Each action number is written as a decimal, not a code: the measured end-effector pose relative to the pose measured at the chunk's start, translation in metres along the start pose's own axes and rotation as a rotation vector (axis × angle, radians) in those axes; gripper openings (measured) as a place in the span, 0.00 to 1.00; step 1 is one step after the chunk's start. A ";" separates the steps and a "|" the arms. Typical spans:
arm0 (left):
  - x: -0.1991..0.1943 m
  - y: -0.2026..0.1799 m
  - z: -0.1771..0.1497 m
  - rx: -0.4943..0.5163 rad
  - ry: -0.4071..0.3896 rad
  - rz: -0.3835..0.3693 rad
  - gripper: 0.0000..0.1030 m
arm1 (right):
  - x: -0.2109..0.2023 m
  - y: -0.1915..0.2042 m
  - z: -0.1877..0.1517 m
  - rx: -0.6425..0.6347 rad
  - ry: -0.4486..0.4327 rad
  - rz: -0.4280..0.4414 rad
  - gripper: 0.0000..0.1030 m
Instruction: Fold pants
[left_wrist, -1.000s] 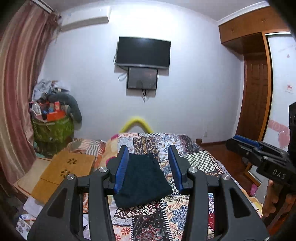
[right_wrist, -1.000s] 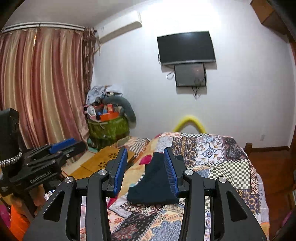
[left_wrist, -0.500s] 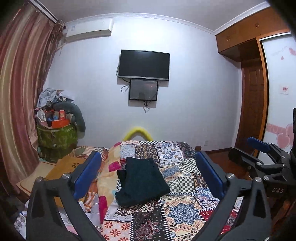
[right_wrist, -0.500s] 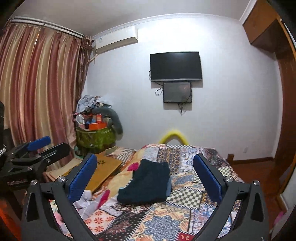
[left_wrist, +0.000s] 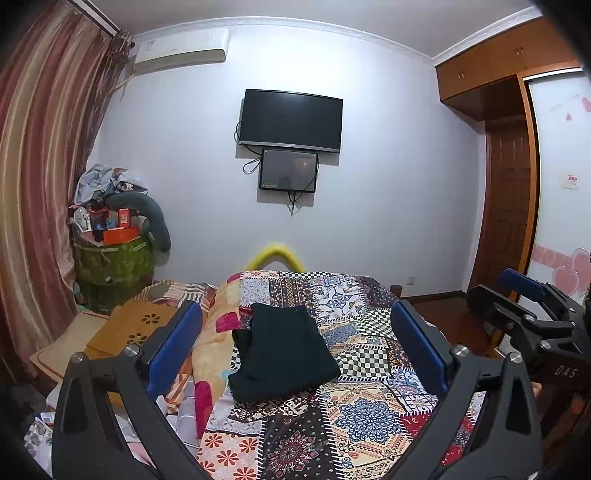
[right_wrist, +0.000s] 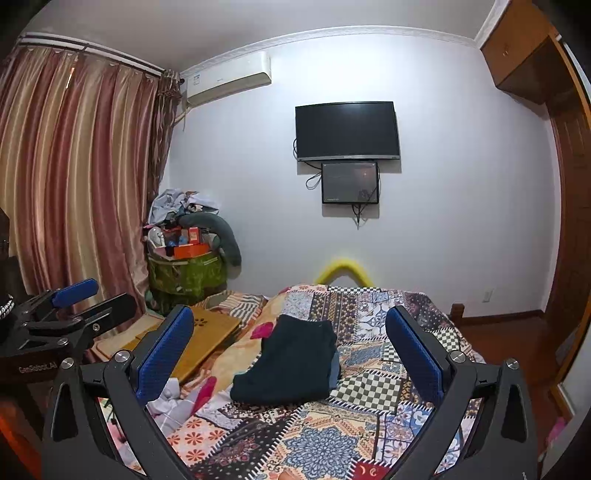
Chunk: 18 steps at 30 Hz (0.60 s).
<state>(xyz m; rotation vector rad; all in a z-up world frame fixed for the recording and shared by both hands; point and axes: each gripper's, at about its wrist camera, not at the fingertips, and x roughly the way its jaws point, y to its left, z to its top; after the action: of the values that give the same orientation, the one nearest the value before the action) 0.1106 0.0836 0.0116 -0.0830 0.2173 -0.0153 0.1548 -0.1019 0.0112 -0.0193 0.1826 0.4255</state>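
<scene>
Dark folded pants (left_wrist: 282, 350) lie in a compact rectangle on the patchwork bed cover (left_wrist: 369, 413); they also show in the right wrist view (right_wrist: 291, 365). My left gripper (left_wrist: 295, 354) is open and empty, held well back above the bed, its blue pads framing the pants from a distance. My right gripper (right_wrist: 291, 358) is open and empty too, likewise raised and apart from the pants. Each gripper shows at the edge of the other's view: the right one (left_wrist: 532, 317) and the left one (right_wrist: 66, 314).
A floral blanket (left_wrist: 210, 354) is bunched along the bed's left side. Wooden boards (left_wrist: 129, 328) and a full green basket (left_wrist: 110, 258) stand at the left by the curtain. A TV (left_wrist: 290, 120) hangs on the far wall. A wardrobe (left_wrist: 517, 184) is at the right.
Both grippers opened from nearly shut to wide open. Both pulled back and tilted up, so the pants look smaller and farther away.
</scene>
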 end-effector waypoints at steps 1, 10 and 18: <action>0.001 0.000 -0.001 0.000 0.001 0.001 1.00 | 0.000 0.000 0.000 -0.001 0.000 0.000 1.00; 0.005 -0.001 -0.002 0.003 0.008 0.002 1.00 | 0.000 -0.001 -0.002 0.017 0.009 0.007 1.00; 0.005 0.000 -0.004 0.012 0.006 -0.006 1.00 | -0.002 -0.003 0.001 0.025 0.018 0.003 1.00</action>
<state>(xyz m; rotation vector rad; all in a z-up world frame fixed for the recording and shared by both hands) 0.1149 0.0827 0.0068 -0.0720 0.2234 -0.0233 0.1544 -0.1052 0.0119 0.0015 0.2054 0.4263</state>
